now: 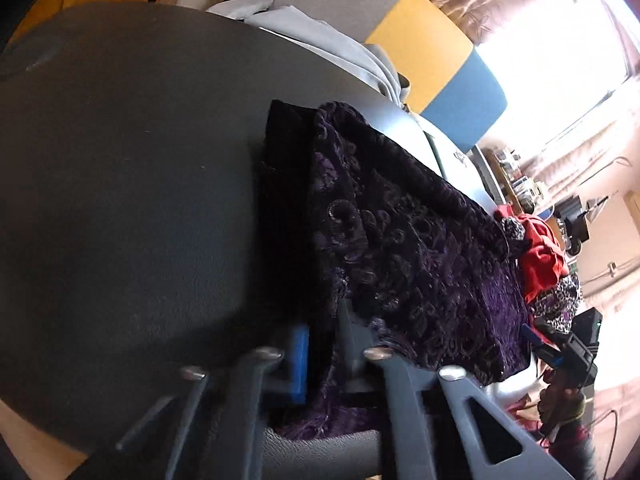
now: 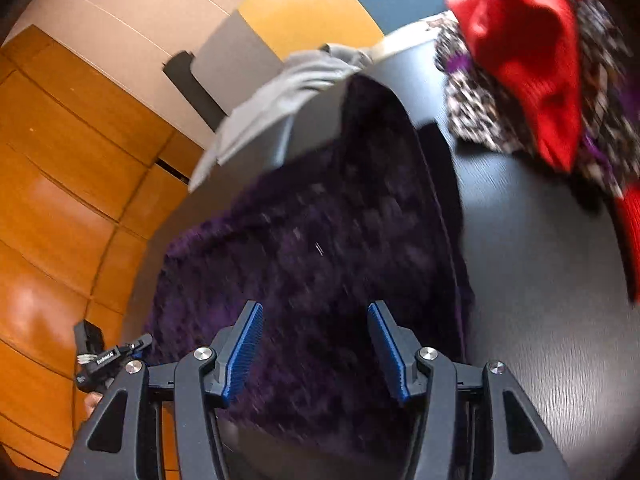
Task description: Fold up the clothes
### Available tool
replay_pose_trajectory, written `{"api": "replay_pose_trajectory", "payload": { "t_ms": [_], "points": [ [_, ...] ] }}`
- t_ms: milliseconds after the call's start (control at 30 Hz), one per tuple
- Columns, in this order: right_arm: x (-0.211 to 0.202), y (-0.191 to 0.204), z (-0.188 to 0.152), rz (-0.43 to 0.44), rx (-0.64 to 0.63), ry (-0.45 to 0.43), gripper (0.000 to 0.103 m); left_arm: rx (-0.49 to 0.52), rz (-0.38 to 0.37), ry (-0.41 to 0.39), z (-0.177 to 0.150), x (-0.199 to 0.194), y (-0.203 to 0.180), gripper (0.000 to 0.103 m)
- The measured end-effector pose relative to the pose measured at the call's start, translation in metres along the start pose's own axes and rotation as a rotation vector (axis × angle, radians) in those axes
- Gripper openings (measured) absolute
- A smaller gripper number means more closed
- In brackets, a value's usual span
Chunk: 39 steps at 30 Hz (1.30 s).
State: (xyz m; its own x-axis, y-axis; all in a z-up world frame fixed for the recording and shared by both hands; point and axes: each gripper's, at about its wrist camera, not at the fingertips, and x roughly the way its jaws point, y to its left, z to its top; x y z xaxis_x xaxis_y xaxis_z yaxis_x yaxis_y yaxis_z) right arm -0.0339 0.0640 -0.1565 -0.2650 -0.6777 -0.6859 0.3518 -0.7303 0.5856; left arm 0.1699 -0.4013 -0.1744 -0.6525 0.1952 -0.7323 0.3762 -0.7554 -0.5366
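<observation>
One plush, swirl-embossed purple garment (image 1: 420, 248) drapes across the smooth dark table (image 1: 120, 160).

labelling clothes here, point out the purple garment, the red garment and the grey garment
purple garment (image 2: 320, 248): right wrist view, middle of the patterned cloth
red garment (image 2: 528, 64): right wrist view, its broad upper fold
grey garment (image 2: 280, 88): right wrist view, its middle, by the table edge

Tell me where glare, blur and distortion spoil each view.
Left wrist view: the window is blown out white, the dark table is in shade, and straight edges bow under the fisheye. Right wrist view: motion blur smears the purple garment and red garment; the wooden floor shows glossy highlights.
</observation>
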Motion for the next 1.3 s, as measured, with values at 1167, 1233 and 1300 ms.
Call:
{"api": "replay_pose_trajectory", "payload": {
  "t_ms": [1167, 1233, 1300],
  "points": [
    [-0.032, -0.035, -0.019, -0.015, -0.240, 0.022, 0.038, 0.255, -0.033, 0.073, -0.068, 0.011, -0.118, 0.038],
    [-0.020, -0.030, -0.016, -0.011, -0.256, 0.072, 0.007, 0.294, -0.038, 0.094, -0.071, 0.020, -0.132, 0.038],
    [-0.020, -0.022, -0.016, 0.000, -0.287, 0.110, 0.005, 0.331, -0.023, 0.116, -0.074, 0.024, -0.137, 0.039]
  ]
}}
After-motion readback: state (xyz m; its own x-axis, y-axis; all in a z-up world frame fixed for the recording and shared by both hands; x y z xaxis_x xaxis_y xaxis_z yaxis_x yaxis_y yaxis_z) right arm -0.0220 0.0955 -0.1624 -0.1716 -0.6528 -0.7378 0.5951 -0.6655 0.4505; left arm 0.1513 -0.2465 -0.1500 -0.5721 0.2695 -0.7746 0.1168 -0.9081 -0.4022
